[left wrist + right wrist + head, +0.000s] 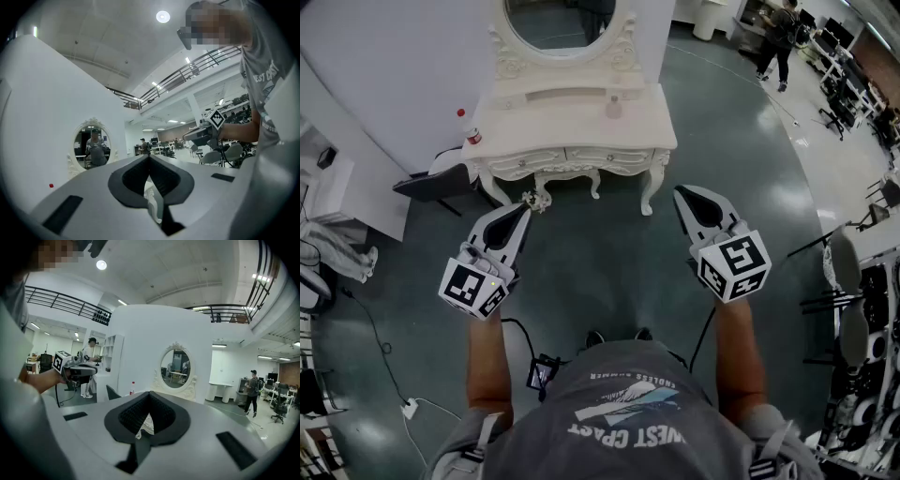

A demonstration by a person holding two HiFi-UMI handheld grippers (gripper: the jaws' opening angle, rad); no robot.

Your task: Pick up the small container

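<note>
A small pale container (613, 108) stands on the top of the white dressing table (534, 122), right of its middle and below the oval mirror (570, 23). Both grippers hang in the air in front of the table, well short of it. My left gripper (525, 208) is shut with nothing between its fingers, its tip pointing at the table's front legs. My right gripper (680, 192) is also shut and empty, level with the table's right leg. In the left gripper view the jaws (149, 157) meet at the tip; in the right gripper view the jaws (150, 393) do the same.
A red-capped bottle (472, 131) stands at the table's left end. A dark chair (436, 181) sits left of the table by a white wall. A cable and plug (408, 408) lie on the grey floor. A person (780, 37) stands far off at the right.
</note>
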